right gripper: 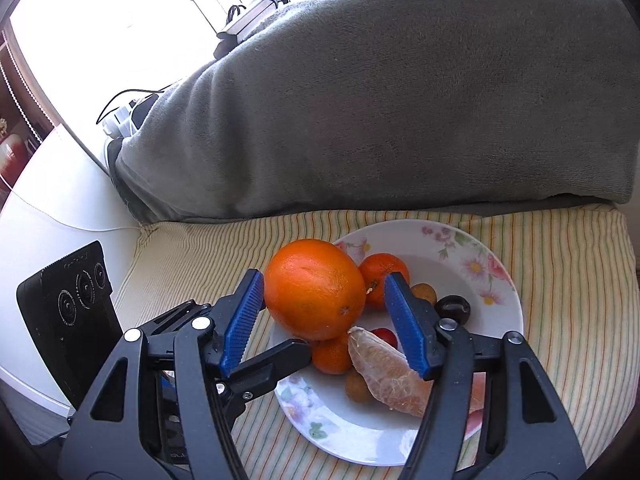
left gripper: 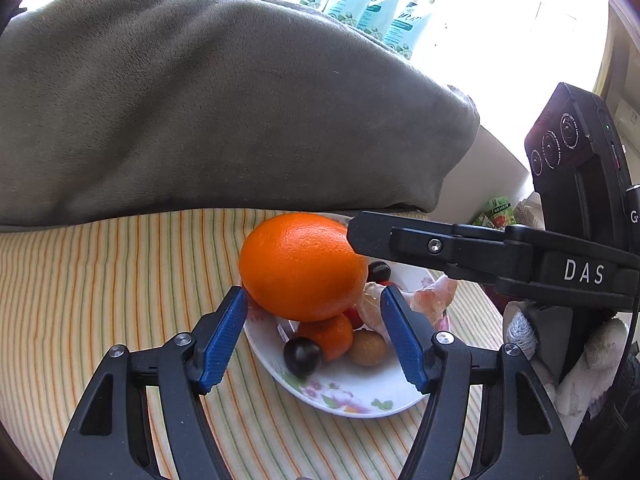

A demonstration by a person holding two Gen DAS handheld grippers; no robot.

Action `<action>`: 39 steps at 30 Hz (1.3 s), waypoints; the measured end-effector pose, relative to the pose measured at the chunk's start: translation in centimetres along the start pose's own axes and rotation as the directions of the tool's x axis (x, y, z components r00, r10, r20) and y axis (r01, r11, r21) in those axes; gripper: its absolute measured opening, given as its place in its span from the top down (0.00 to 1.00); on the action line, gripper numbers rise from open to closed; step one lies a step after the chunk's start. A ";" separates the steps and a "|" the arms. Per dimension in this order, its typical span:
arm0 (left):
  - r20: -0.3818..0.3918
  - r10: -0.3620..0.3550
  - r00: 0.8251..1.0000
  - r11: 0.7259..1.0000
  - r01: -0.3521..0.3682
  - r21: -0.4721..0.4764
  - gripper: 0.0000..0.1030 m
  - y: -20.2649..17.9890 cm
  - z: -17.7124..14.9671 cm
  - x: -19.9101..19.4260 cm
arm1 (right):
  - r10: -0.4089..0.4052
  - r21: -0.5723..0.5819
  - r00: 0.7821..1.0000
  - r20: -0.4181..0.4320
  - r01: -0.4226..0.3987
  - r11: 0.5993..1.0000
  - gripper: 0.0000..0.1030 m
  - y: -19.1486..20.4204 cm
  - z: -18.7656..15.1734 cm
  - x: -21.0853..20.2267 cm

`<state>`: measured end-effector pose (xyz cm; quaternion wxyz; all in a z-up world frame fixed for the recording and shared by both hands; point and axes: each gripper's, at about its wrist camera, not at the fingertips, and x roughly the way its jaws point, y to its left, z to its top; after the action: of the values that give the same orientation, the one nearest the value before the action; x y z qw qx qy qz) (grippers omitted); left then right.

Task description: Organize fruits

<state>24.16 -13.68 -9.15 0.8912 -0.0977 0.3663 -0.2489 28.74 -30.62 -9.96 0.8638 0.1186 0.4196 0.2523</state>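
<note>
Behind both parted claws, the big orange hides smaller fruit.

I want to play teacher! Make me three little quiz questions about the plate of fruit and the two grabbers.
1. True or false: the big orange lies on top of other fruit in the flowered plate.
2. Which cloth is the plate on? A) striped cloth B) grey blanket C) bare wood
3. Fill in: the peeled segment lies nearest the ____ gripper's fingers.

Key
1. True; a small orange peeks out below it.
2. A.
3. Right; the right gripper stands open around the big orange, and so does the left gripper.
</note>
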 end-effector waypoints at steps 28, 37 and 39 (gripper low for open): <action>0.069 0.075 0.995 0.993 -0.082 0.090 0.30 -2.7 -1.1 -5.9 | -0.175 -0.106 0.969 0.172 0.195 0.975 0.13 2.9 -3.2 -7.2; 0.106 0.130 0.986 0.982 -0.143 0.125 0.23 -4.2 -2.2 -8.8 | -0.248 -0.106 0.936 0.251 0.281 0.954 0.11 3.8 -5.6 -11.0; 0.115 0.131 0.985 0.980 -0.146 0.134 0.22 -4.5 -2.5 -9.5 | -0.265 -0.093 0.929 0.259 0.297 0.950 0.11 3.8 -6.2 -11.8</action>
<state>14.93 -12.63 -3.58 0.9292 -0.0215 0.3060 -0.2060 16.50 -33.75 -4.38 0.9418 0.0305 0.3059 0.1363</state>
